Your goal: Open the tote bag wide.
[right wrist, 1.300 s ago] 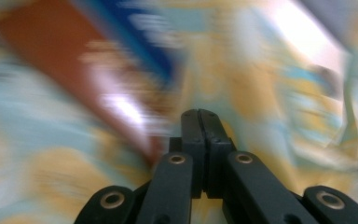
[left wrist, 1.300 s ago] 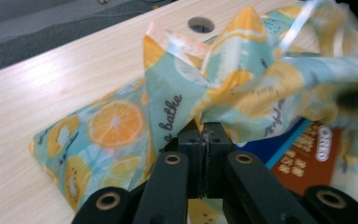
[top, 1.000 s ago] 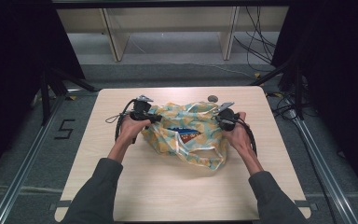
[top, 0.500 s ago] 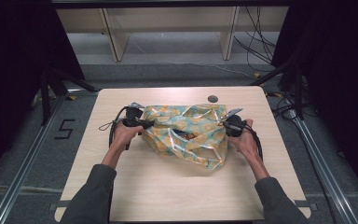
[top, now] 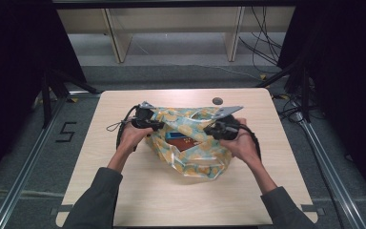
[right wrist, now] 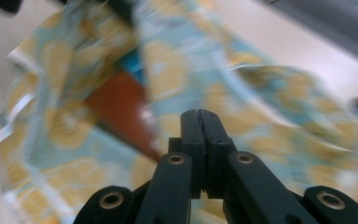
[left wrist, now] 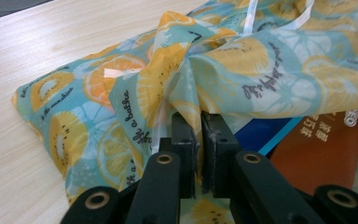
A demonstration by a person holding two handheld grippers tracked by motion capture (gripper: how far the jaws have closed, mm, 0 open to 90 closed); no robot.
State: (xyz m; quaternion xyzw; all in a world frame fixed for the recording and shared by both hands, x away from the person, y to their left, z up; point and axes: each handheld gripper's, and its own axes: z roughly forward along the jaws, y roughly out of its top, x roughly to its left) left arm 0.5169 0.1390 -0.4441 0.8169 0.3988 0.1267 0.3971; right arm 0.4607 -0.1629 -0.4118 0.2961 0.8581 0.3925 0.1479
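Observation:
A thin plastic bag (top: 190, 155) printed with orange and kiwi slices lies in the middle of the table. A blue packet (top: 175, 135) and a red-brown box (top: 189, 143) show through its mouth. My left gripper (top: 160, 126) is at the bag's left rim. In the left gripper view its jaws have just been opening: a narrow slit stands between them (left wrist: 199, 122), and the gathered bag (left wrist: 121, 93) edge hangs at the tips. My right gripper (top: 207, 130) is at the right rim. Its jaws (right wrist: 199, 114) are pressed together before the blurred bag (right wrist: 177, 70), and I see no film between them.
A small dark round thing (top: 218, 101) lies near the far edge of the table (top: 124, 200). Pale shelf legs (top: 116, 43) stand on the floor beyond. Cables (top: 286, 105) trail off the right side, and a metal rail (top: 333, 167) runs along the floor there.
My right gripper has swung left and a little up, in over the bag's right side. The left gripper has stayed at the left rim. The bag's right edge has folded inward.

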